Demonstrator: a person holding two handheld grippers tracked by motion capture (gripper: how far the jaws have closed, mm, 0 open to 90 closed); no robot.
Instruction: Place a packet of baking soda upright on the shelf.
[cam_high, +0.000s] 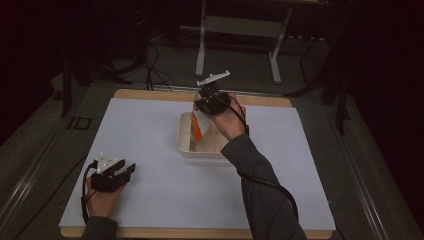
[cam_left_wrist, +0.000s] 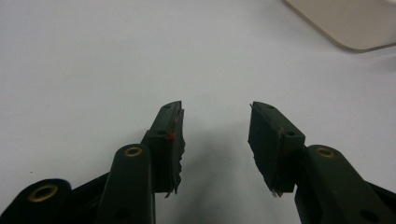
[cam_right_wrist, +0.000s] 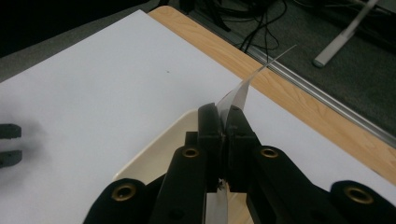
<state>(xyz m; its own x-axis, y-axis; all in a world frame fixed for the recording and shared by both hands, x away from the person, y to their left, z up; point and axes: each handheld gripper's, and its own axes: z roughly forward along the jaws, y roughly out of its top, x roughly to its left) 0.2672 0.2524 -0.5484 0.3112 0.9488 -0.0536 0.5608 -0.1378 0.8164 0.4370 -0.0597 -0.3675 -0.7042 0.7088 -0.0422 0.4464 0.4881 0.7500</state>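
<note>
The right gripper (cam_high: 209, 99) is clamped on the top edge of a bag (cam_high: 200, 125), a white pouch with an orange patch on its side. In the high view the bag hangs from the jaws toward 6 o'clock, its lower end down inside the cream tray (cam_high: 186, 145), which sits on the white sheet (cam_high: 150, 150) a little to the 1 o'clock side of the sheet's middle. The gripper is thus straight above the tray, with the bag directly under it and tilted slightly, its top leaning toward 12 o'clock. In the right gripper view the two black jaws are pressed together on the thin film of the bag (cam_right_wrist: 233, 100), whose edge runs out past the tips toward 1 o'clock as a narrow strip; the tray rim (cam_right_wrist: 154, 144) shows below and at 9 o'clock of the jaws, and the wooden table edge (cam_right_wrist: 299, 98) crosses at 2 o'clock. The left gripper (cam_high: 112, 175) rests on the sheet at about 8 o'clock from the tray, well apart from it and from the bag. In the left gripper view its jaws stand apart with bare sheet between them, and a corner of the tray (cam_left_wrist: 345, 23) lies off at 1 o'clock.
</note>
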